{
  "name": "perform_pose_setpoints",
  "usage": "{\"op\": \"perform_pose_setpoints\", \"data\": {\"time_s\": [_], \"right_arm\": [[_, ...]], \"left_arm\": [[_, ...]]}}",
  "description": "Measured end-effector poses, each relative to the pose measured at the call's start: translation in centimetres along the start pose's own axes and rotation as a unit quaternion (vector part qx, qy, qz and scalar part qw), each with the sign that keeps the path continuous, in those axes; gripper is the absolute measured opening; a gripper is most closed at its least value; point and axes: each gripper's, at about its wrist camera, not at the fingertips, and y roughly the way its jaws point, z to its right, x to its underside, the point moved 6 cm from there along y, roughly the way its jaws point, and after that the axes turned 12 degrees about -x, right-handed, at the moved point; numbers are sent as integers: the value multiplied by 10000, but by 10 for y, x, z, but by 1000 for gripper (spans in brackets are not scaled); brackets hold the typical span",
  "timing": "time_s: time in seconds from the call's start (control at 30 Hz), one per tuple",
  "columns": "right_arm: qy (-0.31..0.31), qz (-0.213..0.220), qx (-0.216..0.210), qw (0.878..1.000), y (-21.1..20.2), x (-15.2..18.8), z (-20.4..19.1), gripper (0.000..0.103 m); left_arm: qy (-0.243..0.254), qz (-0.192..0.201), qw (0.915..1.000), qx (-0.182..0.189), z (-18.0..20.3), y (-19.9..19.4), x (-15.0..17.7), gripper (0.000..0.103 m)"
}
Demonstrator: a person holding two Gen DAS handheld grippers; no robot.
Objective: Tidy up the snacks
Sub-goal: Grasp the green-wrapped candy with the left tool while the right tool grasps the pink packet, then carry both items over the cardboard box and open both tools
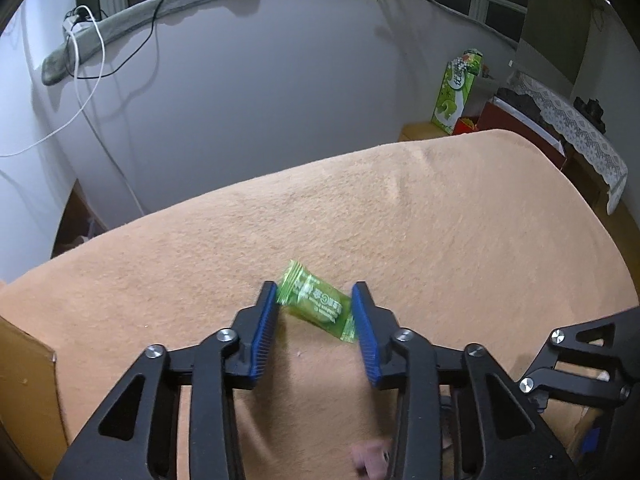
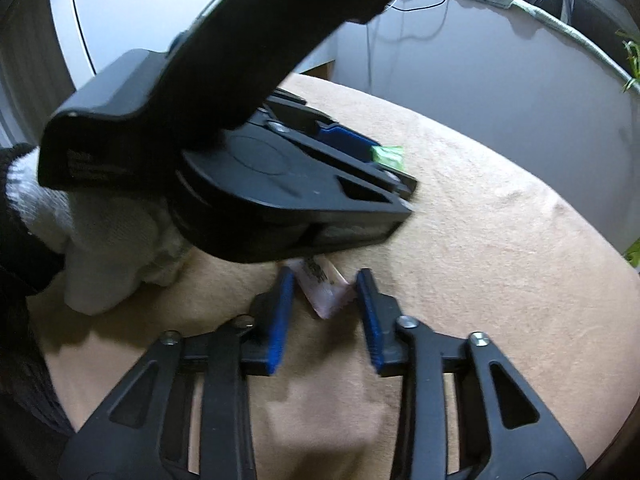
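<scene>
A green snack packet [image 1: 316,306] lies slantwise on the orange blanket [image 1: 400,220]. My left gripper [image 1: 315,292] has both blue pads touching the packet's ends and is shut on it. In the right wrist view the same left gripper [image 2: 390,164] crosses the upper frame with the green packet [image 2: 386,157] at its tip, held by a white-gloved hand [image 2: 100,240]. Just below it, my right gripper [image 2: 324,276] is shut on a pink snack packet [image 2: 326,290], whose top is hidden under the left gripper. A blurred pink packet [image 1: 370,456] shows at the bottom of the left wrist view.
A cardboard box edge [image 1: 28,380] sits at the blanket's left. Behind the blanket on the right stand a tall green carton [image 1: 456,88] and a red cabinet [image 1: 520,124] under a lace cloth. Cables [image 1: 92,64] hang down the grey wall.
</scene>
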Motion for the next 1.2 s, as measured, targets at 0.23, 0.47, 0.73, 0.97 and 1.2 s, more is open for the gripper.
{"op": "perform_pose_setpoints", "data": {"time_s": [0.23,0.47,0.73,0.97,1.2], "right_arm": [[69,31,12,10000,-1,-1,1,22],[211,156,-101,9996,-9,-3,4,11],[407,202,-185,9988,-12,1,12,8],[618,277,-276,9973,-16,-1,25,6],[606,150,-305,9976,-5,-1,32,5]], "left_arm": [[-14,10,10000,32,-1,-2,0,13],[-96,20,9999,76,-3,-2,0,10],[-226,4,9997,119,-7,-5,0,5],[-284,6,9995,128,-8,-7,3,4],[-300,-12,9995,117,-8,-5,4,4]]}}
